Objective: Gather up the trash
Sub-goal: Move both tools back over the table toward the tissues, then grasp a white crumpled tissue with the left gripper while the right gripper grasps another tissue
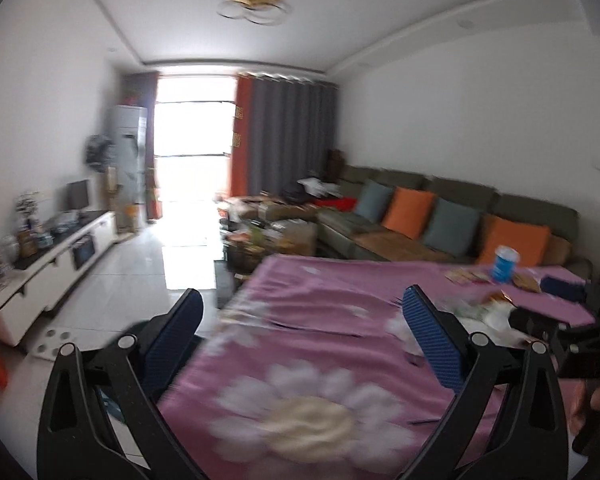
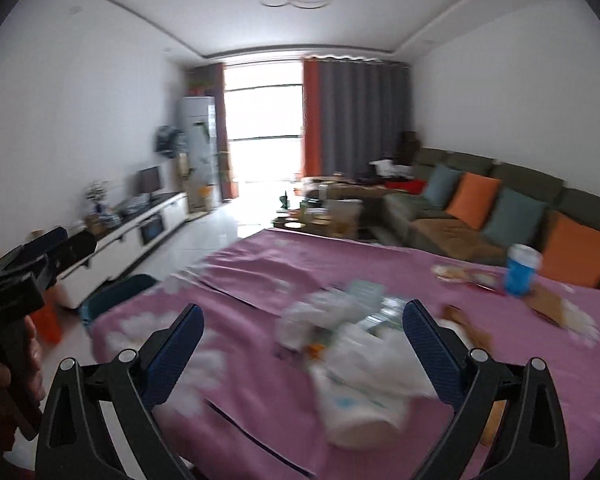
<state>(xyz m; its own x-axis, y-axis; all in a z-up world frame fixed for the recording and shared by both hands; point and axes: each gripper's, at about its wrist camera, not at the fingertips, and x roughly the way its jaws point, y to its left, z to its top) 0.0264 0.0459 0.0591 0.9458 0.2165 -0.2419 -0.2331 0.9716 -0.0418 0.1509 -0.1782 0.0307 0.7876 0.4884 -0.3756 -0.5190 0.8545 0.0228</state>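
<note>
The left gripper [image 1: 302, 312] is seen in the lower half of its own wrist view with its two blue-padded fingers [image 1: 432, 336] spread wide and nothing held between them; in the right wrist view it appears again at the left edge, gripped from below by a hand [image 2: 30, 356] at the lower left of the frame. The right gripper [image 2: 302, 330] is likewise shown at the bottom of its own view with the jaws fully parted and no pad pressed on anything. In the left wrist view its black body is glimpsed at the right edge, with part of a hand [image 1: 598, 400] at the lower right.
</note>
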